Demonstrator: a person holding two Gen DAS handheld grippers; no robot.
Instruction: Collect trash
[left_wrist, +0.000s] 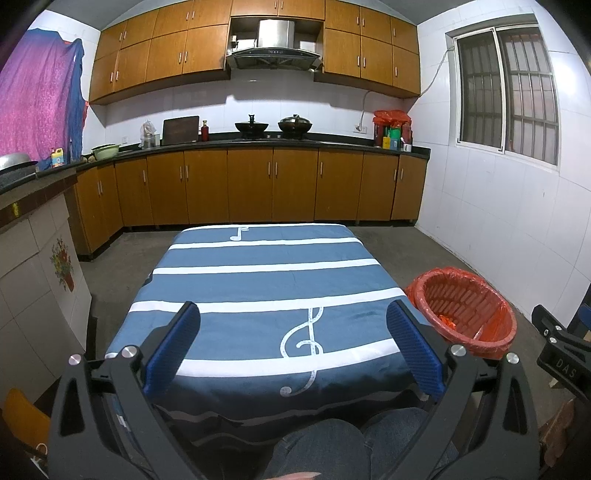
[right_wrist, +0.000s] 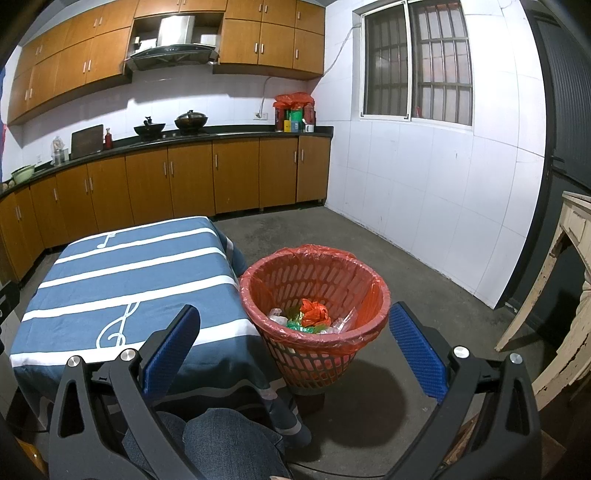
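Gaping empty, left gripper (left_wrist: 293, 345) over table (left_wrist: 258, 280), right gripper (right_wrist: 293, 347) near, perhaps above, basket (right_wrist: 314, 328).

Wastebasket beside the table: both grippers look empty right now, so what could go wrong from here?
1. The wastebasket stands close against the draped tablecloth; a low swing of the open right gripper could snag the cloth's hanging edge or tip the basket.
2. The red liner is only folded over the rim, so a gripper finger could drag it loose.
3. The open left gripper hangs just above the tablecloth and could catch on it.
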